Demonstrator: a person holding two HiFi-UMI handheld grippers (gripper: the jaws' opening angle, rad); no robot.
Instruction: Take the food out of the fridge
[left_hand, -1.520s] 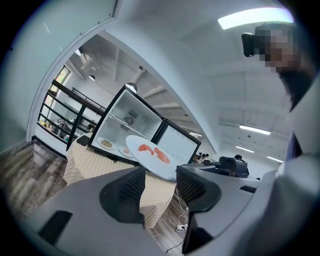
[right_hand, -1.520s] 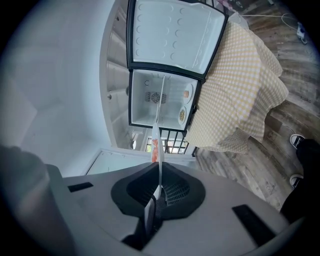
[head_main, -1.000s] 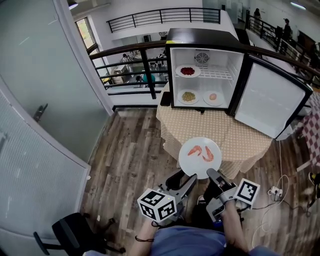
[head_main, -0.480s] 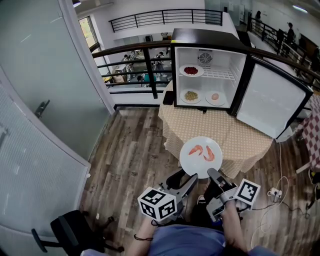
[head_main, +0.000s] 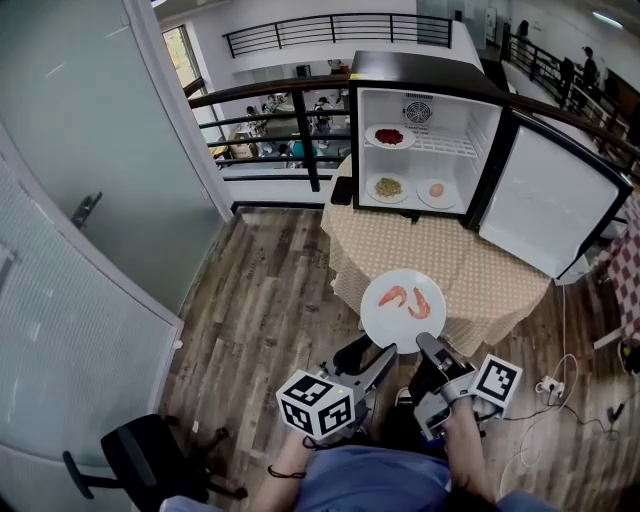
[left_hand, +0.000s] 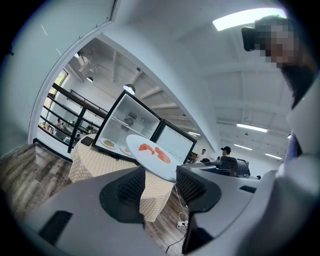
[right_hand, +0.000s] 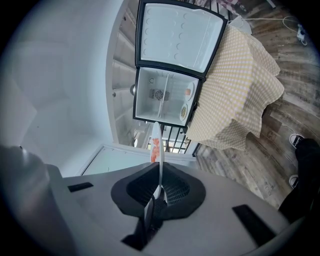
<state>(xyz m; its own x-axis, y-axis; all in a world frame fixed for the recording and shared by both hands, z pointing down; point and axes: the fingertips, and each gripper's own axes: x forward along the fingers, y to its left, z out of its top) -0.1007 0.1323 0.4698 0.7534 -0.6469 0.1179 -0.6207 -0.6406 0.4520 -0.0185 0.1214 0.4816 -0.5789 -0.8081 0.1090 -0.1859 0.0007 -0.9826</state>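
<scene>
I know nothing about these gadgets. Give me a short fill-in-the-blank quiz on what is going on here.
1. The plate is clamped at its rim by one tool, the ____ one.
2. The door of the fridge stands ____.
3. Inside the fridge sit ____ more plates of food.

Missing words: right; open; three.

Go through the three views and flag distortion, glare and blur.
Head view: sharp, evenly lit, railing bowed by the wide lens. Left gripper view: dark fisheye corners, ceiling light glaring, mosaic patch upper right. Right gripper view: fisheye circle, fridge warped, plate edge-on.
</scene>
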